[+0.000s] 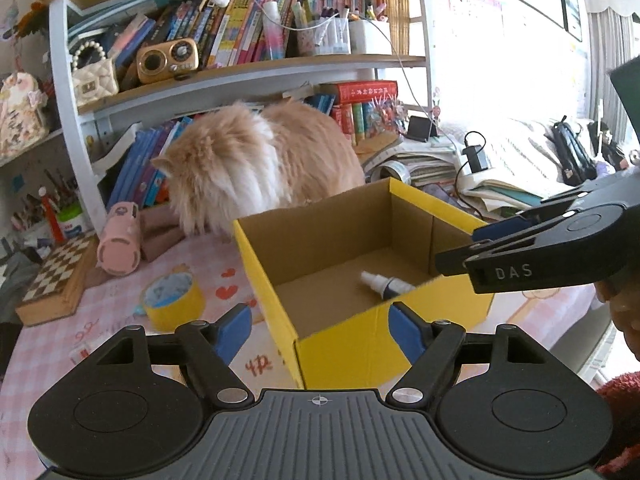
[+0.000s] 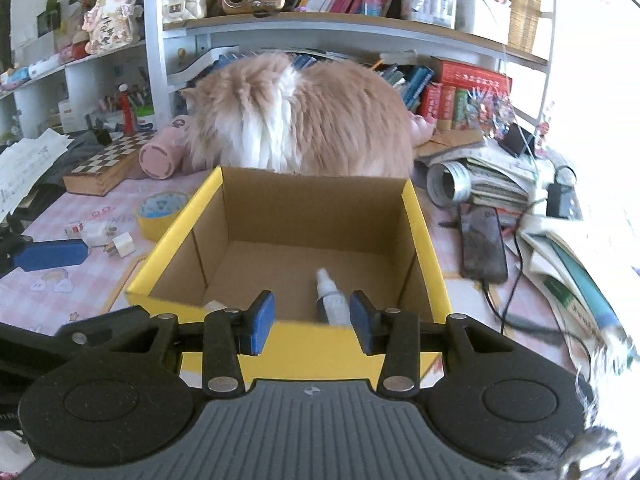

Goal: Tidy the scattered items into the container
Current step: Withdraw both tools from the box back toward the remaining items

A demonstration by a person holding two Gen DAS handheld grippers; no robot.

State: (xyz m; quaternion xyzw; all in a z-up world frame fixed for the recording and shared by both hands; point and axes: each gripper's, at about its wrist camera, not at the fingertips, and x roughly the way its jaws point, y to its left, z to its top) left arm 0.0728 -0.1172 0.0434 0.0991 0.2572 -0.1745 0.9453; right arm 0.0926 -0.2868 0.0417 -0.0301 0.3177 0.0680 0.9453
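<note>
So the yellow box already has one thing in it: a little white spray bottle lying flat on the cardboard floor near the front wall, its nozzle toward the back wall. Everything else is still out on the pink tablecloth, and it's all off to the left of the box.

Right gripper hovers over the box's near rim, blue pads apart with nothing between them, so it's empty. Left gripper is also spread wide and holding nothing, aimed at the box's near-left corner.

What matters for the next grab, I'd say: the yellow tape roll sits just beside the box's left wall, lying flat with its hole facing up, and it's ahead and to the left of the left gripper. From the right wrist view the white plug adapter and a couple of small white bits lie further left still, near the left gripper's blue finger. So the left hand is clearly the nearer one for all of it; the right would have to cross over the box.

Also, big fluffy orange cat parked right behind the box, touching the back wall as far as I can tell. Could get in the way.
</note>
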